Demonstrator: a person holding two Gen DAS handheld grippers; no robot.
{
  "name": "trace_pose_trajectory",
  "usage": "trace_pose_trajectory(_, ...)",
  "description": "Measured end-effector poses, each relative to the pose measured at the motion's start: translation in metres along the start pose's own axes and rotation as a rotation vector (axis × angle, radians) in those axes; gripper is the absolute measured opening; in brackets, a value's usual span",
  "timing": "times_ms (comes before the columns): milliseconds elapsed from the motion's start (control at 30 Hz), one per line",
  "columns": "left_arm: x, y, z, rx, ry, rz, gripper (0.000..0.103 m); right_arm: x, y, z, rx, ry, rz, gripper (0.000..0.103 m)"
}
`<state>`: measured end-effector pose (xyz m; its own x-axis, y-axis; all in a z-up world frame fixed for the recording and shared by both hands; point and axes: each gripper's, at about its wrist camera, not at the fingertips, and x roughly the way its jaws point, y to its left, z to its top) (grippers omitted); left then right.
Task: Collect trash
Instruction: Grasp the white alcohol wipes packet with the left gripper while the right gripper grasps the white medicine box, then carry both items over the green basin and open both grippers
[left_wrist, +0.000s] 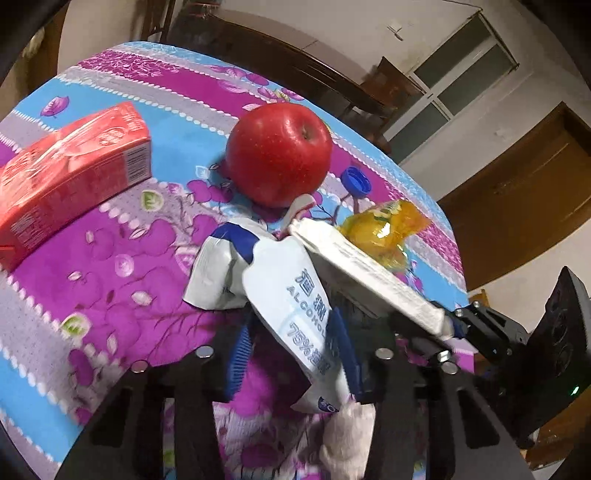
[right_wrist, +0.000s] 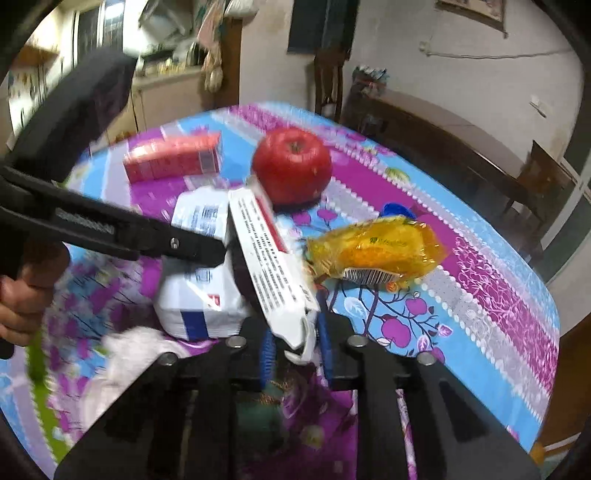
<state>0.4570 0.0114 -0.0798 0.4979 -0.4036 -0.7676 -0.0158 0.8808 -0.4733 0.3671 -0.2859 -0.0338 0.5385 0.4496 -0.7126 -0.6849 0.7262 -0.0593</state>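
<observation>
left gripper (left_wrist: 291, 354) is clamped on the white alcohol-wipe packet (left_wrist: 295, 306); the packet's long axis runs straight out along the fingers toward the apple (left_wrist: 279, 153), crumpled far end just short of it. right gripper (right_wrist: 295, 343) is pinched on the near end of the flattened white carton (right_wrist: 269, 258), which also points up toward the apple and lies just right of the packet, edges touching or nearly so. both pieces look lifted at the held end, so each hand already has its own item; my guess is the next move is a carry-off, and the two must separate cleanly. still loose: the yellow wrapper (right_wrist: 376, 251) right of the apple and near the carton's side, closer to the right hand; blue bottle cap (left_wrist: 356, 181) right of the apple; red box (left_wrist: 70, 173) well left of the apple, closer to the left hand. surface is a table with a purple-blue flowered tablecloth (left_wrist: 110, 258); dark wooden furniture behind the apple, a window and brown door further back.
</observation>
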Motion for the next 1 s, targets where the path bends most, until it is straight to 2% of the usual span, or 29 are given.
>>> trace_pose_trajectory(67, -0.017, 0.000, -0.007, 0.004, -0.014, -0.026, 0.041, -0.024, 0.002, -0.003, 0.042, -0.057, 0.018, 0.015)
trace_pose_trajectory(233, -0.060, 0.002, -0.029, 0.038, -0.039, -0.073, 0.040, -0.085, 0.018, -0.022, 0.129, -0.148, -0.036, 0.011)
trace_pose_trajectory(433, -0.117, -0.005, -0.072, 0.131, -0.120, -0.017, 0.040, -0.163, 0.055, -0.067, 0.284, -0.258, -0.081, 0.011)
trace_pose_trajectory(533, -0.132, -0.018, -0.108, 0.223, -0.143, 0.037, 0.040, -0.188, 0.080, -0.093, 0.354, -0.296, -0.083, 0.011)
trace_pose_trajectory(667, -0.139, -0.047, -0.172, 0.400, -0.171, 0.106, 0.040, -0.204, 0.120, -0.127, 0.419, -0.314, -0.126, 0.011)
trace_pose_trajectory(700, -0.140, -0.052, -0.184, 0.434, -0.176, 0.115, 0.040, -0.207, 0.132, -0.137, 0.432, -0.313, -0.166, 0.011)
trace_pose_trajectory(800, -0.142, -0.070, -0.220, 0.522, -0.208, 0.151, 0.040, -0.208, 0.149, -0.162, 0.506, -0.323, -0.192, 0.011)
trace_pose_trajectory(900, -0.140, -0.087, -0.241, 0.583, -0.238, 0.185, 0.040, -0.210, 0.160, -0.178, 0.556, -0.334, -0.239, 0.011)
trace_pose_trajectory(1000, -0.138, -0.107, -0.249, 0.616, -0.256, 0.184, 0.040, -0.218, 0.164, -0.191, 0.599, -0.358, -0.262, 0.011)
